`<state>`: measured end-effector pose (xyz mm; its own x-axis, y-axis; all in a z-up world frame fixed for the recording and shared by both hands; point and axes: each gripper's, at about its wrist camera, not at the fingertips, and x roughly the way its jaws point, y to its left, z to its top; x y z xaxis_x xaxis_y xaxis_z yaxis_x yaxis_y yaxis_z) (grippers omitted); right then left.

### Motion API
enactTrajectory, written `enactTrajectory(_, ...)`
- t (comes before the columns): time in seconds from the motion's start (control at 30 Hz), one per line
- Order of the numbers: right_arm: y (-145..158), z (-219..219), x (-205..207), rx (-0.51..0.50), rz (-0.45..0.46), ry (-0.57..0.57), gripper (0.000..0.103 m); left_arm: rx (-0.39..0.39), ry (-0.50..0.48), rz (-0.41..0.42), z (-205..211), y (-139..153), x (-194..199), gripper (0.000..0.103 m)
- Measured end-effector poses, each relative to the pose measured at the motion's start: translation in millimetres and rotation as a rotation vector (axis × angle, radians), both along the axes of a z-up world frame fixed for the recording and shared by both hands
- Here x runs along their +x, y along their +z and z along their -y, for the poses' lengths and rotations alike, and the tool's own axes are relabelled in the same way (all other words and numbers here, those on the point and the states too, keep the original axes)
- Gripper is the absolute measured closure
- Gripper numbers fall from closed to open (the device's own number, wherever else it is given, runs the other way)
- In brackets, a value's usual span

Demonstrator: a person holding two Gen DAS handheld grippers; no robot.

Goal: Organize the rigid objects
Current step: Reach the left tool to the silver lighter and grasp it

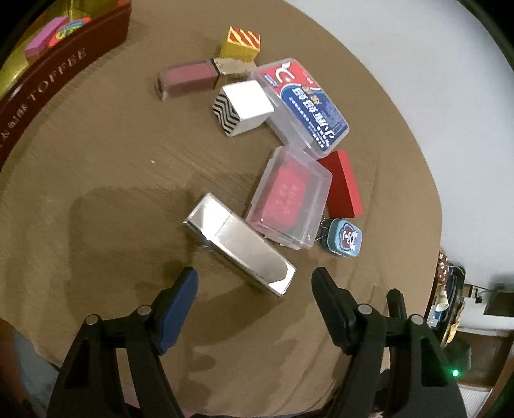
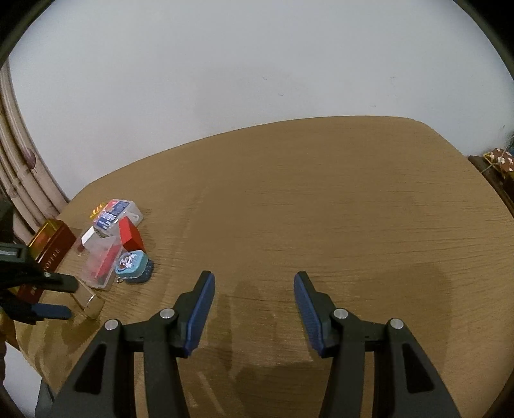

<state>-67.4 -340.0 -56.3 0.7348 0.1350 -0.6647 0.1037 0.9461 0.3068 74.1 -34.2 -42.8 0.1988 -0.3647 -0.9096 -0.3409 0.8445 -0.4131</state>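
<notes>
A: Where is the left gripper (image 1: 255,283) right now?

B: Low over the wooden table (image 1: 96,167), pointing steeply down. Its jaws are spread, with nothing pinched. The near end of a silver metal case (image 1: 239,244) lies just ahead of the gap between the fingertips, and neither pad touches it.

A: And the right gripper (image 2: 253,283)?

B: Its jaws are spread too, over a bare stretch of the table with nothing between them. In its view the left gripper comes in from the left edge, next to the silver case.

A: What else is lying on the table?

B: A loose cluster beyond the silver case. A clear plastic box with a red insert (image 1: 289,197) sits just beside the case. A small teal tin on a bead chain (image 1: 342,238) is at that box's corner, and a red block (image 1: 343,183) lies along its far side. Further on is a clear box with a red and blue label (image 1: 302,106), touching a white block with black zigzag stripes (image 1: 241,107). Behind those lie a dark-red lipstick tube with a glittery cap (image 1: 199,75) and a yellow block with red stripes (image 1: 241,43).

A: And a container?

B: A dark red toffee tin (image 1: 64,67) stands at the table's far left, well apart from the cluster. A pink block (image 1: 45,38) and a colourful round piece (image 1: 69,29) are inside it.
</notes>
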Motion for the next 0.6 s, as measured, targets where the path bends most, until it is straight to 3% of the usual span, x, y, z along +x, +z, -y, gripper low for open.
enactTrajectory(0.23,-2.3,4.3,-1.7,0.039,0.009,0.005,0.05,0.054,0.064,-0.037,3.1,-4.0,4.5,0.035)
enactTrajectory(0.3,-1.4,6.5,-3.0,0.048,0.011,0.004,0.05,0.08,0.086,-0.046,2.8,-4.2,1.9,0.049)
enactTrajectory(0.5,0.1,12.6,-5.6,0.073,0.013,-0.003,0.05,0.194,0.006,-0.089,6.0,-0.9,-0.3,0.055)
enactTrajectory(0.6,0.0,15.2,-7.1,0.078,0.011,-0.01,0.05,0.275,0.004,-0.14,-13.1,-0.7,-8.7,0.067)
